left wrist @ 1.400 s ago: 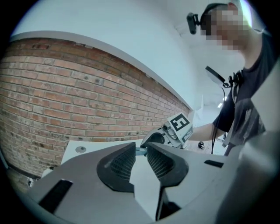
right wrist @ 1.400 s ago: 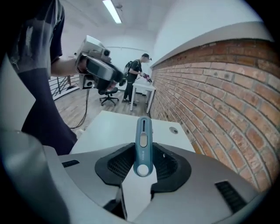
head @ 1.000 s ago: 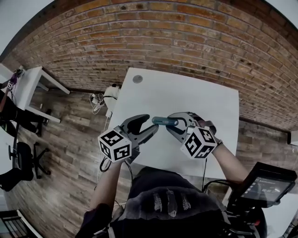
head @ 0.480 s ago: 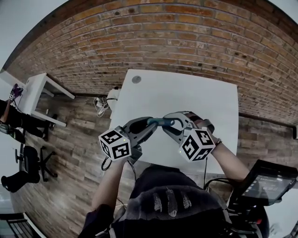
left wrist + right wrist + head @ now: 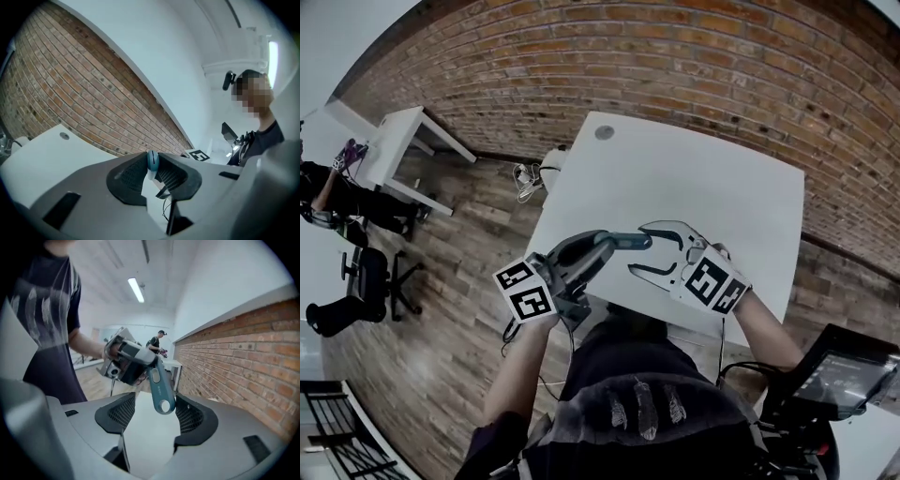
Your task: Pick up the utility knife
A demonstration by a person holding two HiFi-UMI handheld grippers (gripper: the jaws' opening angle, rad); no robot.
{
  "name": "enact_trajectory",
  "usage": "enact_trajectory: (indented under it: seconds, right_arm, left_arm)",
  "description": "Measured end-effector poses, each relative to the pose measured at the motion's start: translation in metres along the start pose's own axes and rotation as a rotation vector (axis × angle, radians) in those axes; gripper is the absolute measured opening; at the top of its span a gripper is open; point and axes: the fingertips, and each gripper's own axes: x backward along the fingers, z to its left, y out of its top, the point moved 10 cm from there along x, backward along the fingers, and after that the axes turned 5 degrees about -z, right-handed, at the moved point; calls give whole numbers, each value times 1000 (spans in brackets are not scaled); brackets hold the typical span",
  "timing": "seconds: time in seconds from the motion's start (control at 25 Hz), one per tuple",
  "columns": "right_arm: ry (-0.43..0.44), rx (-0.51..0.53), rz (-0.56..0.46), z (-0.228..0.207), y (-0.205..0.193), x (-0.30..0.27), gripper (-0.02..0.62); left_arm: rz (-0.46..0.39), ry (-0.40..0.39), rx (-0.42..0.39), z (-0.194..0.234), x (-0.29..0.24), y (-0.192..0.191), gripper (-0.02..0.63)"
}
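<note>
In the head view the utility knife (image 5: pixel 628 241) hangs level above the white table (image 5: pixel 722 187), not resting on it; the left gripper (image 5: pixel 598 246) is clenched on one end, its jaws having just been closing onto the handle; the right gripper (image 5: pixel 645 249) has just been opening, and its jaws stand wide on either side of the knife's free end; this looks like a handover from one gripper to the other, with the left one taking the load; the person's torso cuts off the table's near edge.

In the left gripper view the knife shows end-on as a thin teal sliver pinched between the two pads; nearly all its length is hidden behind the jaws.

In the right gripper view the knife's rounded end, with its hole, sits between the spread pads and apart from both, so this gripper has released it; the left gripper covers the far end, so whether the blade is out cannot be told.
</note>
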Motion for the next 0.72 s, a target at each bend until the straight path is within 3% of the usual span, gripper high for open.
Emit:
enact_trajectory:
  seconds: [0.36,0.48,0.72]
  right_arm:
    - [229,-699,-346,-8,1,-12,248]
    - [285,-807,-427,-7,9,-30,247]
    - [304,-881,-460,6,30,-81,245]
  left_arm:
    - [-141,-108,-11,-6,42,15,63]
    - [-171,-133,-3,0,56,18,63]
    - [-197,-172,12,22,100,32,63]
